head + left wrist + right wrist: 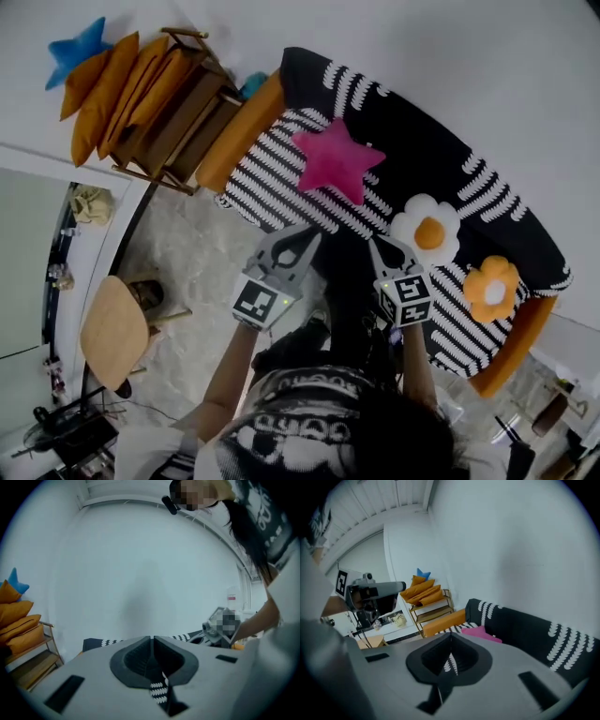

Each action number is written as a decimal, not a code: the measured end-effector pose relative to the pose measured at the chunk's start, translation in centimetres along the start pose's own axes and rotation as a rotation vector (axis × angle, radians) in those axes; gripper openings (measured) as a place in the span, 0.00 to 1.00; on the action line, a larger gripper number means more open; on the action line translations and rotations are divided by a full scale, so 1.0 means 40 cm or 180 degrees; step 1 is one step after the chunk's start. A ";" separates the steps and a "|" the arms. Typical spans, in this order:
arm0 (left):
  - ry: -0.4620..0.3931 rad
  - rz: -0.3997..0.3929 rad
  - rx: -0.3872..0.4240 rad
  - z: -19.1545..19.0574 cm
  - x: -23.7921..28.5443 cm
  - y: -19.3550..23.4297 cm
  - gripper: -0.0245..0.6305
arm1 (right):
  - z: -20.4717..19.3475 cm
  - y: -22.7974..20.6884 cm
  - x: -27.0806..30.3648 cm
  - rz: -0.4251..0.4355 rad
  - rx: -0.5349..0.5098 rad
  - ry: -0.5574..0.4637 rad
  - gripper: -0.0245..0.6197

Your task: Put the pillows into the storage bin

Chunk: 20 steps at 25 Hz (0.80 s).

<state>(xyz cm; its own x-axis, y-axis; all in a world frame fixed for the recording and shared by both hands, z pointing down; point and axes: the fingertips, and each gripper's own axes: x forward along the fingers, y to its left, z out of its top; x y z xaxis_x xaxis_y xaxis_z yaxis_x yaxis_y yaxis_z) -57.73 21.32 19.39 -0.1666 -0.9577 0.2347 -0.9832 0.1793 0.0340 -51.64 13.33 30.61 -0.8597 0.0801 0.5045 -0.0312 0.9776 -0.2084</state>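
On my head view both tools sit low in the centre of the frame, held out over the front edge of the sofa (272, 183), which runs diagonally from upper centre to lower right. The left gripper (307, 240) has its jaws pressed together with nothing between them, and the right gripper (376, 243), just beside it, is closed and empty too; each gripper's own view shows the tips meeting. The pillows lie on the striped seat: the pink star pillow (336, 161) above the two grippers, the white flower pillow (427, 230) with its orange centre to the right of the right gripper, and the orange flower pillow (491, 286) further toward the lower right. In the upper left a blue star pillow (77, 49) sits beside a stack of orange cushions (117, 94) on a wooden rack (183, 117). A round wooden stool (112, 330) stands at the lower left.
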 end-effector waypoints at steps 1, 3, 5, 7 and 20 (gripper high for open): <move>0.0029 0.0010 -0.0017 -0.009 0.022 0.017 0.07 | -0.022 -0.026 0.039 0.0058 0.0076 0.0062 0.05; 0.0141 0.0004 -0.0087 -0.045 0.065 0.043 0.07 | -0.077 -0.079 0.124 0.0159 0.0234 0.0220 0.07; 0.0291 0.0020 -0.0163 -0.103 0.112 0.069 0.07 | -0.139 -0.142 0.216 0.0202 0.0337 0.0405 0.09; 0.0394 0.0078 -0.0233 -0.166 0.166 0.098 0.07 | -0.204 -0.211 0.315 0.0209 0.0379 0.0603 0.12; 0.0921 0.0284 -0.0558 -0.446 0.362 0.187 0.07 | -0.559 -0.406 0.760 0.0483 0.0728 0.1739 0.51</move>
<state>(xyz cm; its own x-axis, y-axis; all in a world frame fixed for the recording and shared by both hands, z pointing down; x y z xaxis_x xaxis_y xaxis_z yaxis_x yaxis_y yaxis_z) -66.17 12.81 40.39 -0.1986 -0.8374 0.5092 -0.9337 0.3196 0.1613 -65.87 4.24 68.08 -0.4790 0.3627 0.7994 -0.0897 0.8857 -0.4556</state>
